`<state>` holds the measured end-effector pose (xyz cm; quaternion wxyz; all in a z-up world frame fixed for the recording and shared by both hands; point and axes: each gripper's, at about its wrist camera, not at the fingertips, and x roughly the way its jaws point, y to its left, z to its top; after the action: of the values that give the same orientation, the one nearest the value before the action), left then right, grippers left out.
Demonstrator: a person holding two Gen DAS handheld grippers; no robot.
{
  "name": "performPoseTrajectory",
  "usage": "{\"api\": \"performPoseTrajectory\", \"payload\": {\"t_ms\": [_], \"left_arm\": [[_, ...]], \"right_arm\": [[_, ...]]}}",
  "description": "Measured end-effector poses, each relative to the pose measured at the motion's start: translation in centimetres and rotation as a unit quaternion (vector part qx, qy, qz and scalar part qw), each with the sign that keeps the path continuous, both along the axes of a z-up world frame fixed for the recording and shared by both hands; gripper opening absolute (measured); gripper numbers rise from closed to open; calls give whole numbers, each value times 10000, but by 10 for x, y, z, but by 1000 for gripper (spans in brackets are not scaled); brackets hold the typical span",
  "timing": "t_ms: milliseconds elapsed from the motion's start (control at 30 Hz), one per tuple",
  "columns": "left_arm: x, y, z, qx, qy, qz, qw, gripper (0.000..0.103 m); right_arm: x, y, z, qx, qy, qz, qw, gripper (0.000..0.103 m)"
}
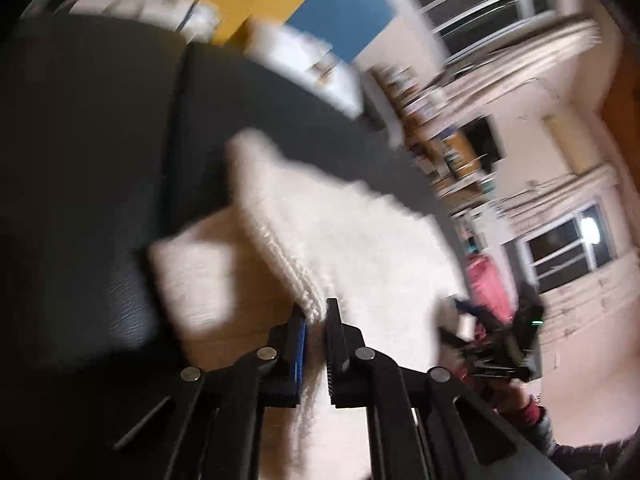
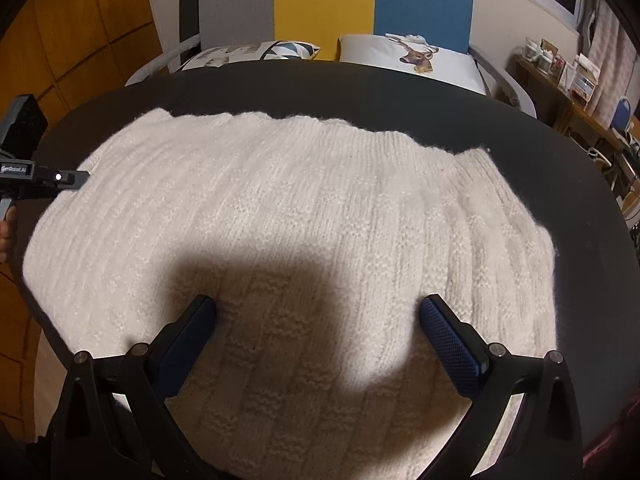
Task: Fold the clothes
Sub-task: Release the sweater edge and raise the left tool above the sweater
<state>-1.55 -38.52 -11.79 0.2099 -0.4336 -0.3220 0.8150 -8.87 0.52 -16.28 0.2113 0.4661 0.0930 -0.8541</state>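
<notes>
A cream knitted sweater (image 2: 280,200) lies spread flat over a black table (image 2: 360,88). My right gripper (image 2: 318,308) hovers open just above the near part of the sweater, fingers wide apart and nothing between them. In the blurred left wrist view, my left gripper (image 1: 316,308) is shut on a ribbed edge of the sweater (image 1: 340,232), and that edge is lifted off the table (image 1: 100,160). The left gripper (image 2: 80,178) also shows at the sweater's left side in the right wrist view. The right gripper (image 1: 500,344) appears at the sweater's far side, held by a hand.
Behind the table stands a bench with a grey, yellow and blue back (image 2: 324,4) and two printed cushions (image 2: 408,56). A cluttered wooden shelf (image 2: 560,76) runs along the right wall. Wooden panelling (image 2: 80,40) is on the left.
</notes>
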Motion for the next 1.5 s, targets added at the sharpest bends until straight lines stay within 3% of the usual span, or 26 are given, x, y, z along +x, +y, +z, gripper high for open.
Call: {"api": "performPoseTrajectory", "payload": {"t_ms": [100,200,300,367,400,467,500,800,867,900,1000,1033,1100,1167,1200,1333,1433,1500], "left_arm": [[37,-10,18,282,391,183,9987,6],[51,-13,11,274,288,344,9986,6],[47,-14,-21,-265,-413,489,9976,6],[44,-13,-34,-115,-601,483,9970,9],[44,-12,-40,-11,-679,480,9965,17],[42,-19,-41,679,-549,504,9949,23],[39,-24,-41,817,-512,536,9939,27],[-19,-47,-53,1036,-705,726,9895,32],[-28,-41,-44,791,-390,884,9922,30],[-32,-38,-39,645,-212,967,9930,22],[-21,-14,-3,-235,692,847,9937,19],[-21,-8,0,-716,644,875,9915,21],[-27,-8,-17,-1784,14,1102,9778,20],[-27,-21,-36,-1782,-391,1297,9746,31],[-22,-28,-37,-1613,-397,1447,9754,32],[8,-40,-16,-1139,-18,2012,9729,32],[21,-13,-2,-680,371,1644,9833,39],[17,24,-4,-873,280,1117,9895,39]], "right_arm": [[10,12,11,-224,82,-71,9997,103],[16,21,4,-176,12,-140,9997,103],[17,25,-16,105,-214,-150,9996,103],[17,24,-16,114,-188,-108,9997,103],[18,24,-16,118,-175,-87,9997,103],[18,24,-17,126,-150,-45,9998,103],[18,23,-17,131,-137,-25,9998,103],[17,22,-15,218,-162,166,9995,103],[19,23,-16,214,-115,181,9995,103],[20,23,-17,207,-103,183,9996,103],[24,24,-16,212,-103,232,9995,103],[26,24,-15,219,-103,268,9993,103],[29,26,-18,214,-69,301,9993,103],[28,25,-20,223,-22,311,9993,103],[27,25,-20,244,-27,313,9992,103],[24,25,-12,211,-149,340,9991,103],[18,26,5,-18,-52,336,9994,103],[11,25,15,-145,101,260,9995,103]]}}
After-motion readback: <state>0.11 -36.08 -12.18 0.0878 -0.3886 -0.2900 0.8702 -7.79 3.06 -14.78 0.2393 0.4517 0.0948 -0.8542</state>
